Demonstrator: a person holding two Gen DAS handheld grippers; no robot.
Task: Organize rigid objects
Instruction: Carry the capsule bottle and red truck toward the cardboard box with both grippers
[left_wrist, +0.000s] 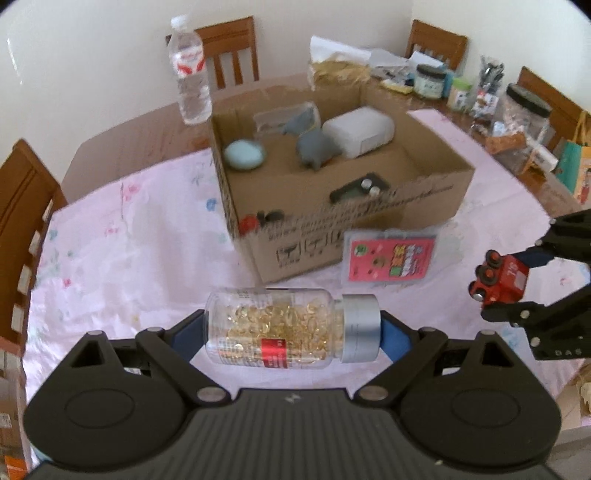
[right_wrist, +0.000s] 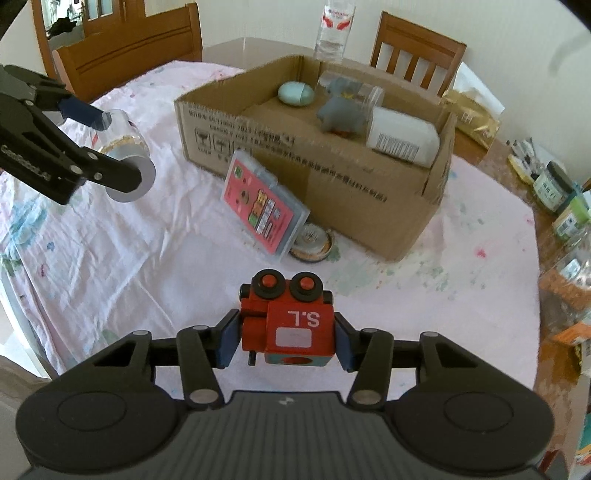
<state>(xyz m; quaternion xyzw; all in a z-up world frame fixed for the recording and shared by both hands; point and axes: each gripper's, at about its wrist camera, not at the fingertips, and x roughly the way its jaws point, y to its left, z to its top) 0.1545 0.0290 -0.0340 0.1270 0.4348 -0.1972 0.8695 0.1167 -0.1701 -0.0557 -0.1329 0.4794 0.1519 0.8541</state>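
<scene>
Cardboard box (left_wrist: 369, 221) sits open-topped on the pink cloth of the table (left_wrist: 129, 240), ahead of both grippers and between them. It already holds a pale blue egg-shaped thing, a grey soft toy and a white case. From the left wrist view the box lies ahead and slightly to the right; from the right wrist view it lies ahead and slightly to the left.

Left gripper (left_wrist: 291, 328) clamps a clear pill bottle (left_wrist: 273, 328) full of yellow capsules, with one pad on its base and one on its silver cap. The bottle's long axis runs crosswise, from finger to finger.

Right gripper (right_wrist: 286, 332) is squeezed onto a red toy train (right_wrist: 288, 317), its wheels pointing toward the box.

Both loads appear lifted clear of the cloth. Neither hand looks plainly nearer. A pink card case (right_wrist: 264, 214) leans against the box's near wall, with a round tin (right_wrist: 312, 242) beside it, so either load would probably need to pass over these to drop inside.
</scene>
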